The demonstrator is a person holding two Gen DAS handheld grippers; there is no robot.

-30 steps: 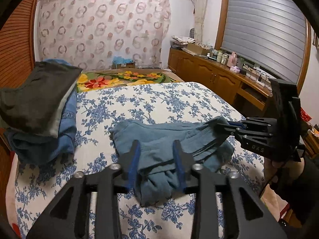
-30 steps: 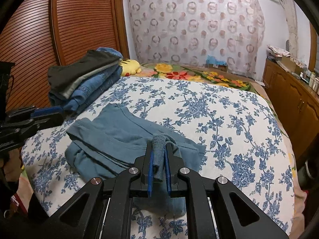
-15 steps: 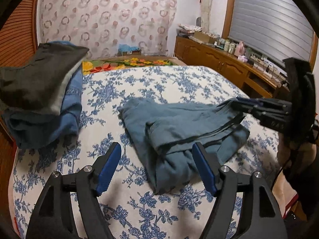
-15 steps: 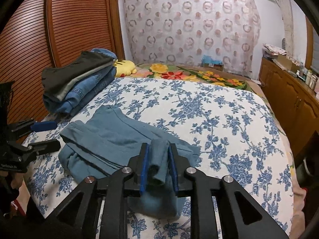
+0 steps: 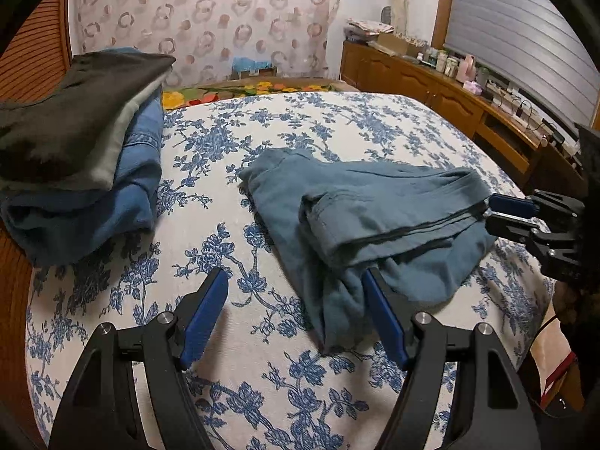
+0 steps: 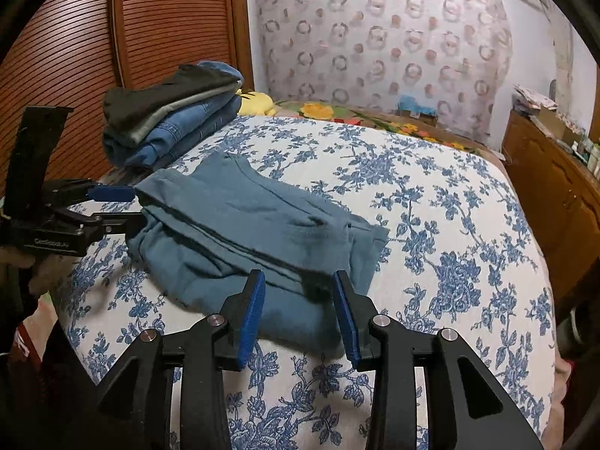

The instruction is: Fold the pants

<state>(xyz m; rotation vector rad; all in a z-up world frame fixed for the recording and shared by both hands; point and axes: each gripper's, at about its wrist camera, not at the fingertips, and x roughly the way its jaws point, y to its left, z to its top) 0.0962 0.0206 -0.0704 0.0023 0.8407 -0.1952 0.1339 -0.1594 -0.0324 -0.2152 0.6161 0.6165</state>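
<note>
Teal-blue pants [image 5: 360, 217] lie folded into a loose bundle on the floral bed cover [image 5: 262, 367]; they also show in the right wrist view [image 6: 240, 232]. My left gripper [image 5: 296, 311] is open and empty, just in front of the bundle's near edge; it also shows in the right wrist view [image 6: 116, 206], beside the bundle's left end. My right gripper [image 6: 298, 311] is open and empty at the bundle's near edge; it also shows in the left wrist view [image 5: 502, 213], beside the bundle's right end.
A stack of folded jeans and dark garments [image 5: 78, 157] sits at the bed's left side, also in the right wrist view [image 6: 172, 120]. A wooden sideboard [image 5: 468, 108] runs along the right wall. A slatted wardrobe door [image 6: 75, 56] stands left of the bed.
Both grippers opened and let go of the pants, then drew back a little. The pants dropped onto the bed as a folded bundle.
</note>
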